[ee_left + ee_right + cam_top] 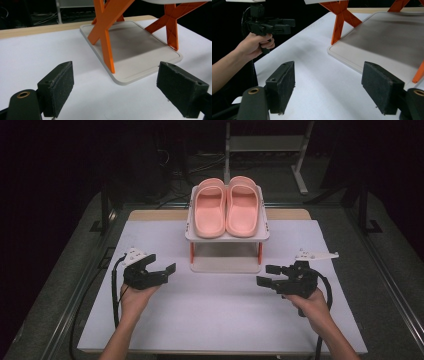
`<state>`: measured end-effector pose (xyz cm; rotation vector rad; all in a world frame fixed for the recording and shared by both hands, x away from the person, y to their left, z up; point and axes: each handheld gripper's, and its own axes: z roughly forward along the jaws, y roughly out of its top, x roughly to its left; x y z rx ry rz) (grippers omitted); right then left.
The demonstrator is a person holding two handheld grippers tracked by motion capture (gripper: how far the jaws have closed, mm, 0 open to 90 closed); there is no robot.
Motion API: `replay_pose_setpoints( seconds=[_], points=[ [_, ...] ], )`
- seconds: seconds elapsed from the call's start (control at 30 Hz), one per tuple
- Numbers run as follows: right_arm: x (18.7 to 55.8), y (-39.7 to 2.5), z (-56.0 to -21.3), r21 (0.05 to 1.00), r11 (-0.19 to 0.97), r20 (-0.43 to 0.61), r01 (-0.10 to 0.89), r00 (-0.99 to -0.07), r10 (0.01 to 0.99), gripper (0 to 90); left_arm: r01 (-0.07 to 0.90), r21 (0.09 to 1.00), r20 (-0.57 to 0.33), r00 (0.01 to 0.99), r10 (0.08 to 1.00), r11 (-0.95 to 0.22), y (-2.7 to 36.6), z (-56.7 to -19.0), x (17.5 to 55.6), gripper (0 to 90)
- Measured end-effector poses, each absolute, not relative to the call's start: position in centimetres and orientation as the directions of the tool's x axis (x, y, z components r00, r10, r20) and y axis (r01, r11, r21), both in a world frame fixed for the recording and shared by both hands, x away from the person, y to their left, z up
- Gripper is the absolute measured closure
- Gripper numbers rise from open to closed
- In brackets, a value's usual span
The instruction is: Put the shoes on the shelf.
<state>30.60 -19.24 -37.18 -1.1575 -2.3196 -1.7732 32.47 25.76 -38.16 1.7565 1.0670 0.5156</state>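
Observation:
A pair of pink slippers (227,209) lies side by side on the top shelf of a small white rack (226,265) with orange legs (105,37). My left gripper (162,264) is held above the white table, to the left of the rack, open and empty. In the left gripper view its jaws (120,85) stand wide apart and face the rack's lower shelf (140,47). To the right of the rack, my right gripper (265,275) is open too. Between its pads (283,85) in the right gripper view lie bare table and the corner of the lower shelf (387,42).
The white table top (215,315) spreads in front of the rack, with a wooden strip (150,214) along its far edge. A metal stand (265,142) is on the dark floor behind. The other hand and its gripper (270,25) appear far off in the right gripper view.

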Motion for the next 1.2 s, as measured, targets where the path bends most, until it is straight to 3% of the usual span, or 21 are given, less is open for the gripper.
replay_pose_setpoints(
  seconds=[1.2],
  points=[
    [26.3, -21.3, -42.7, 0.824, 0.056, 0.432, 0.564, -0.688, 0.583, 26.0, 0.448, 0.880, -0.114, 0.521, 0.846, -0.157, 25.3, -41.5, 28.4, 10.2]
  ],
)
